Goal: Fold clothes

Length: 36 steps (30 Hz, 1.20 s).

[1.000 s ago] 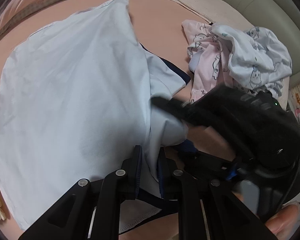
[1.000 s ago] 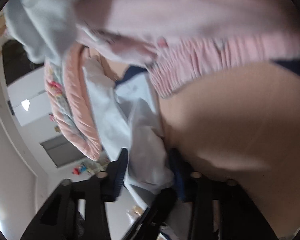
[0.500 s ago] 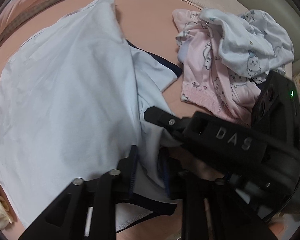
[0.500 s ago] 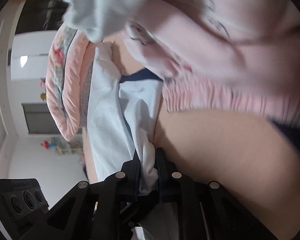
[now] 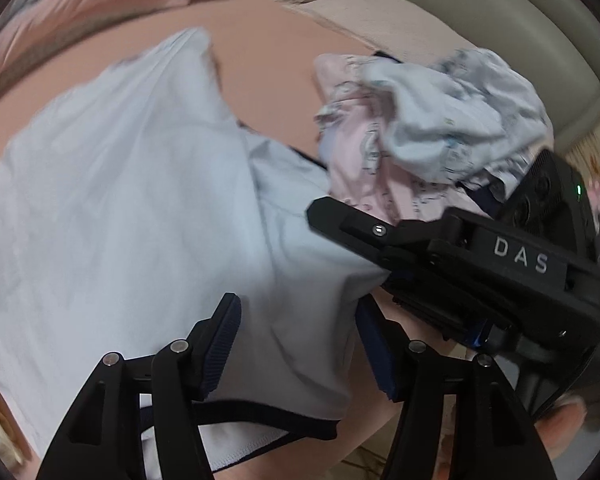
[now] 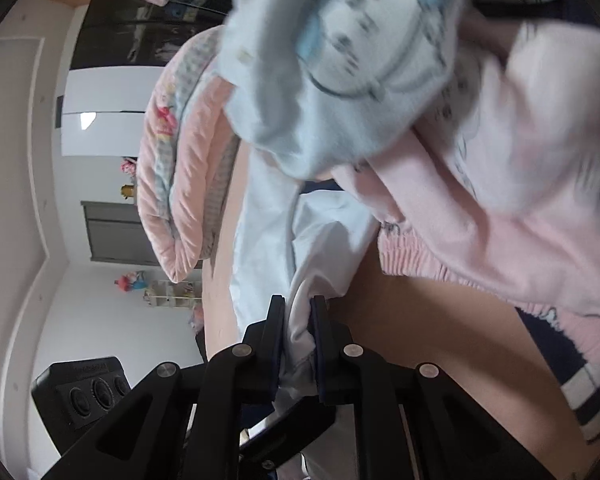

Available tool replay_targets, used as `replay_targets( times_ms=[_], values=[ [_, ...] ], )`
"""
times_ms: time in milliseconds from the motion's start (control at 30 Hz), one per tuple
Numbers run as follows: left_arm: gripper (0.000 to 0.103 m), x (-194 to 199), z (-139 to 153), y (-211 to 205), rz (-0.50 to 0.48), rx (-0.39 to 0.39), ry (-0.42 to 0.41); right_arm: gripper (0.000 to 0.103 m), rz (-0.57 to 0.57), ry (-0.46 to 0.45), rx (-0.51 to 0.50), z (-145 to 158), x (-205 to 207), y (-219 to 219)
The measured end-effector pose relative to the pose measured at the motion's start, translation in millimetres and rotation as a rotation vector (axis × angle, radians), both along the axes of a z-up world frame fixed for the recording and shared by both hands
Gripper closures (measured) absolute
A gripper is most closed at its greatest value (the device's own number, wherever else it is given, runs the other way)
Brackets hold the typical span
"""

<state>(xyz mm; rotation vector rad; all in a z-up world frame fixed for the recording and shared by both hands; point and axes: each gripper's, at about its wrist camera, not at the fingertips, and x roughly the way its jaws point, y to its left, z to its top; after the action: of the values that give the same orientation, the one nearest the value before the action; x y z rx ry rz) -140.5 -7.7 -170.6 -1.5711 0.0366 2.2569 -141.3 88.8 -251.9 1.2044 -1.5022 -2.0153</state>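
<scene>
A pale blue shirt [image 5: 112, 216] with dark navy trim lies spread on a peach bed sheet [image 5: 268, 80]. My left gripper [image 5: 300, 312] is open, its jaws wide apart over a bunched fold of the shirt. My right gripper [image 6: 298, 316] is shut on a fold of the same shirt [image 6: 300, 344]; in the left wrist view its black body marked DAS [image 5: 480, 264] comes in from the right and pinches the fabric just beyond my left fingers.
A heap of pink and pale blue printed clothes [image 5: 420, 136] lies on the sheet to the right of the shirt; it fills the top of the right wrist view [image 6: 440, 100]. A rolled pink quilt [image 6: 180, 152] lies at the bed's far side. A padded headboard [image 5: 500, 12] stands behind.
My left gripper has opened and let go of the shirt fold. My right gripper has closed on the fold and holds it. Both views have shifted.
</scene>
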Motion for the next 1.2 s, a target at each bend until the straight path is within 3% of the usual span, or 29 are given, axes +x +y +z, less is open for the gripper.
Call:
replay_targets(
  times_ms=[200, 333, 400, 467, 600, 800, 833, 867, 933, 1200],
  values=[
    [0.045, 9.3, 2.1, 24.0, -0.071, -0.053, 0.064, 0.092, 0.001, 0.096, -0.083, 14.2, 11.0, 8.4],
    [0.045, 7.1, -6.7, 26.6, -0.039, -0.113, 0.091, 0.092, 0.026, 0.105, -0.099, 20.1, 13.8, 8.3],
    [0.046, 4.0, -12.0, 21.8, -0.016, -0.105, 0.079, 0.092, 0.031, 0.102, -0.088, 19.3, 16.3, 7.8],
    [0.057, 0.8, -17.8, 18.5, 0.001, -0.104, 0.054, 0.092, 0.036, 0.098, -0.075, 18.8, 18.1, 6.9],
    [0.089, -5.1, -29.1, 15.1, 0.044, -0.154, 0.021, 0.092, 0.045, 0.084, 0.008, 24.8, 15.6, -0.2],
    [0.094, -7.4, -25.4, 1.9, 0.087, -0.095, 0.017, 0.090, -0.018, 0.012, -0.058, 11.9, 18.1, 5.3],
    [0.094, -7.5, -24.4, -0.8, 0.095, -0.084, 0.018, 0.082, -0.035, -0.003, -0.076, 8.6, 18.7, 7.1],
    [0.094, -8.1, -24.6, -3.5, 0.106, -0.077, 0.012, 0.061, -0.051, -0.018, -0.094, 5.3, 19.4, 8.9],
    [0.095, -9.0, -24.7, -8.6, 0.124, -0.060, 0.002, 0.032, -0.083, -0.049, -0.129, -1.4, 20.6, 12.6],
    [0.095, -7.0, -20.7, -17.1, 0.155, -0.016, 0.001, 0.031, -0.176, -0.162, -0.230, -30.4, 13.6, 9.2]
  ],
)
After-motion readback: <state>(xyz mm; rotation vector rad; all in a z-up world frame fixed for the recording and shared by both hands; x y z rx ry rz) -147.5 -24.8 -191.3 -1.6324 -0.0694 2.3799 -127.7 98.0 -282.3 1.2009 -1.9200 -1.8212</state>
